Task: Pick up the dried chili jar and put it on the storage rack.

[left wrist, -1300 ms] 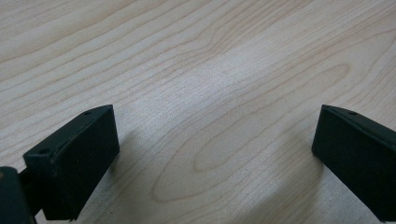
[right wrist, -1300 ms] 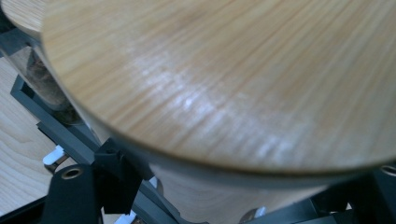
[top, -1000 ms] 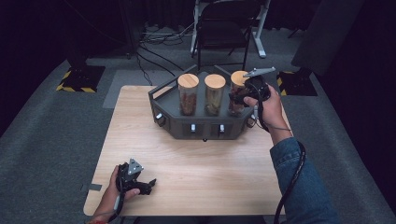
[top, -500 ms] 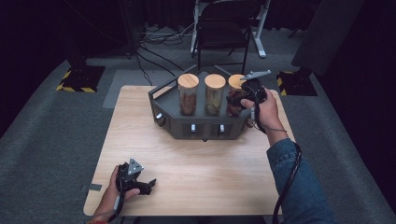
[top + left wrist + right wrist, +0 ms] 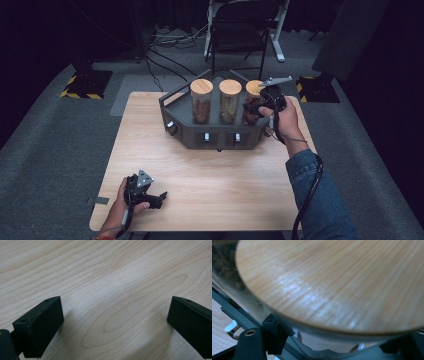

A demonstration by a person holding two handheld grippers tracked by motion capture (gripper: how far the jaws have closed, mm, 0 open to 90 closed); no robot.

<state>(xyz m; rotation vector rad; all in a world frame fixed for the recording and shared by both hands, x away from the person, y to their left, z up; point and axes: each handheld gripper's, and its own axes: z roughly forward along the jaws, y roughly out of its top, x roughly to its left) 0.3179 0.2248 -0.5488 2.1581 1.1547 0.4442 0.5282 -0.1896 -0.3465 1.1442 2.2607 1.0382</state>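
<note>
Over at the right end of the dark tray (image 5: 181, 112), your right gripper (image 5: 256, 111) has its jaws clamped around the right-hand jar (image 5: 253, 89), just under its wooden lid (image 5: 342, 282). Your left gripper (image 5: 155, 199) rests on the tabletop (image 5: 225, 185) near you, jaws spread wide with nothing between them. Can't make out any labels or writing on the three jars.

A clear glass jar (image 5: 252, 104) with a round wooden lid (image 5: 332, 282) stands upright, right of centre in the frame, rightmost of three in a dark tray (image 5: 220, 137), holding dark reddish contents.
</note>
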